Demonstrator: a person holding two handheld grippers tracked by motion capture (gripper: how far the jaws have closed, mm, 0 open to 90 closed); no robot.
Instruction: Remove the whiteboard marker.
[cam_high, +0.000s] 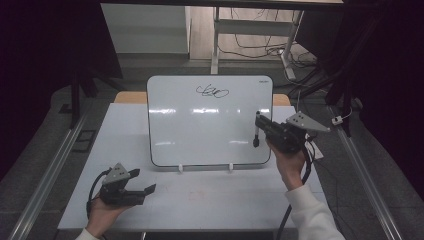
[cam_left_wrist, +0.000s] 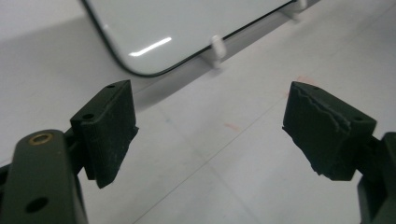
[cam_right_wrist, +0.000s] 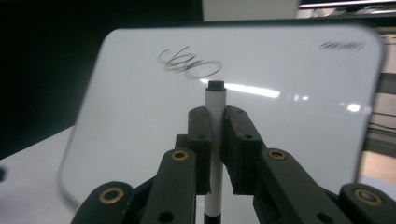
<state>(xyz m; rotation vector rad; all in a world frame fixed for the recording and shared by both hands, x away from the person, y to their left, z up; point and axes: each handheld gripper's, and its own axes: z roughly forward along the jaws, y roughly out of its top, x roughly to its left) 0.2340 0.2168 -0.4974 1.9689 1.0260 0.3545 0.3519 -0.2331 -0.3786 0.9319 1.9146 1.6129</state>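
The right gripper (cam_right_wrist: 214, 122) jaws are covering the middle of the marker (cam_right_wrist: 215, 95), and the frame's bottom edge is cutting off its lower end; the scribble (cam_right_wrist: 189, 65) on the whiteboard (cam_right_wrist: 289, 135) is blurring beyond reading

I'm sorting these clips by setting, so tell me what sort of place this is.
Probably a lab or workshop recording station. A small whiteboard with a scribble stands on clips on a white table. Behind it, loose cables trail on the floor around a desk frame. The right gripper holds a marker.
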